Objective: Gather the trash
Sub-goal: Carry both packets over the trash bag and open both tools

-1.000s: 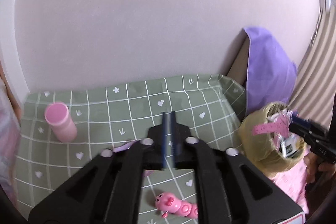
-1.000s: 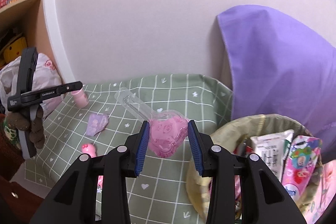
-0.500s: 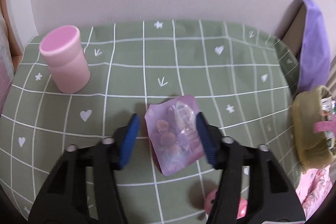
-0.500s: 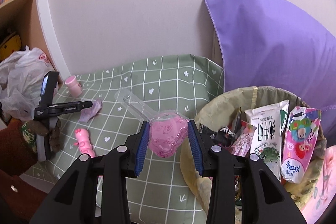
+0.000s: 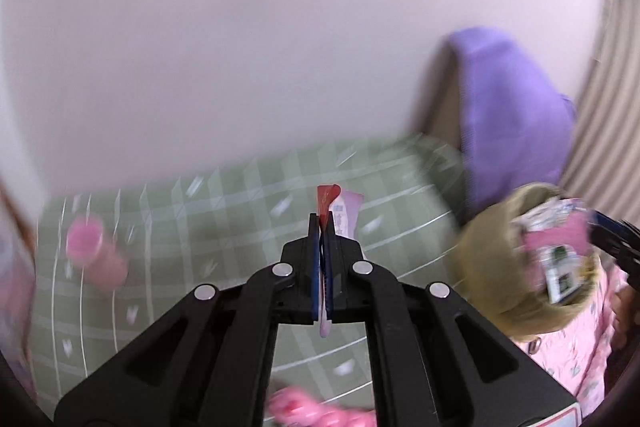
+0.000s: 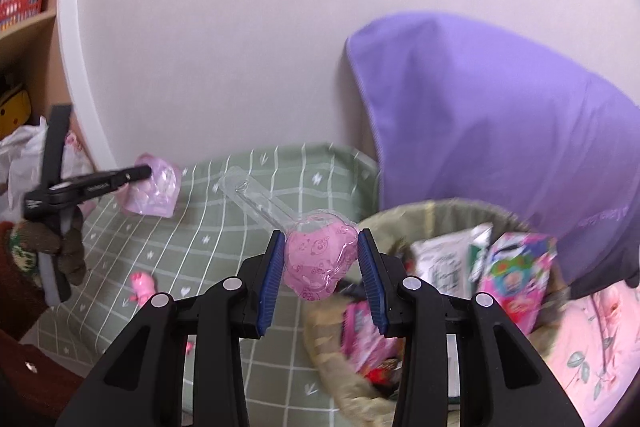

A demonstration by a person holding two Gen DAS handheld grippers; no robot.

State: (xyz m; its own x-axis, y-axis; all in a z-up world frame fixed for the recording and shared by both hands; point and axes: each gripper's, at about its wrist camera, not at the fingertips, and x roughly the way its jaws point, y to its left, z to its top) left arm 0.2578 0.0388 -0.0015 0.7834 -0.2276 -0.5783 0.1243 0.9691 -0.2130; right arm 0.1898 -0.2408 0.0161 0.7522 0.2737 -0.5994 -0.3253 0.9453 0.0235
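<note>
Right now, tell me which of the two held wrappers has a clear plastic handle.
The pink heart-shaped wrapper in the right gripper: a clear tube sticks out behind it. The lilac wrapper pinched in the left gripper is a flat pouch with no handle.

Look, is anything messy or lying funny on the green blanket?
Only a little: a pink toy lies on its side on the green checked blanket, outside the trash basket. Nothing looks spilled or broken.

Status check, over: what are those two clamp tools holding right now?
Left hand-held gripper shut on purple wrapper. Right hand-held gripper clamps pink blister pack by trash basket. Nothing in the way.
</note>
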